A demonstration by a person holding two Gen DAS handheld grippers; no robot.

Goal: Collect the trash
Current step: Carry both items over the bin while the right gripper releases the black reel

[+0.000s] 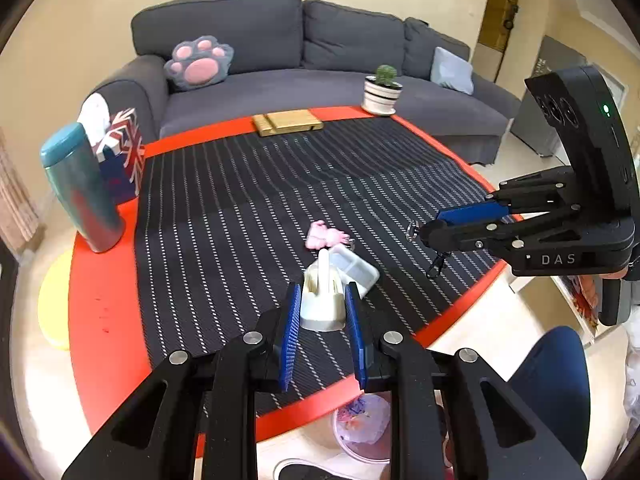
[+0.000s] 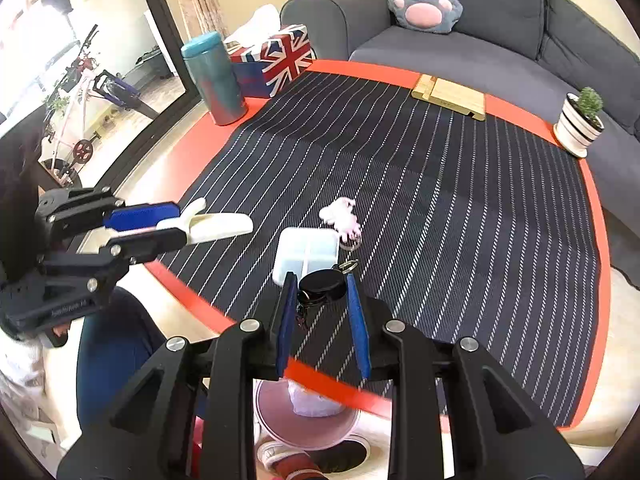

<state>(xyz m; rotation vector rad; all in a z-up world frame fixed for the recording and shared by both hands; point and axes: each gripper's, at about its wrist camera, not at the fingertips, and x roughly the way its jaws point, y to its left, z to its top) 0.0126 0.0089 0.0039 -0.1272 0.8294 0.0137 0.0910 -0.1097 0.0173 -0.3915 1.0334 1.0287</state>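
Your left gripper (image 1: 322,312) holds the cream scoop (image 1: 322,300); your right gripper (image 2: 322,300) holds the black keyring (image 2: 322,286) (both beside the plastic box (image 2: 306,254)).

Home living room, grey sofa (image 1: 280,60), paw cushion (image 1: 199,62), potted cactus (image 1: 382,88)

Both wrist views look down, close, sharing the striped table (image 1: 240,184).

Red table (image 1: 106,300) under a striped mat (image 1: 248,184)
It carried a tumbler (image 1: 80,188), tissue box (image 1: 124,152), wooden stand (image 1: 288,122) and potted cactus (image 1: 382,90)
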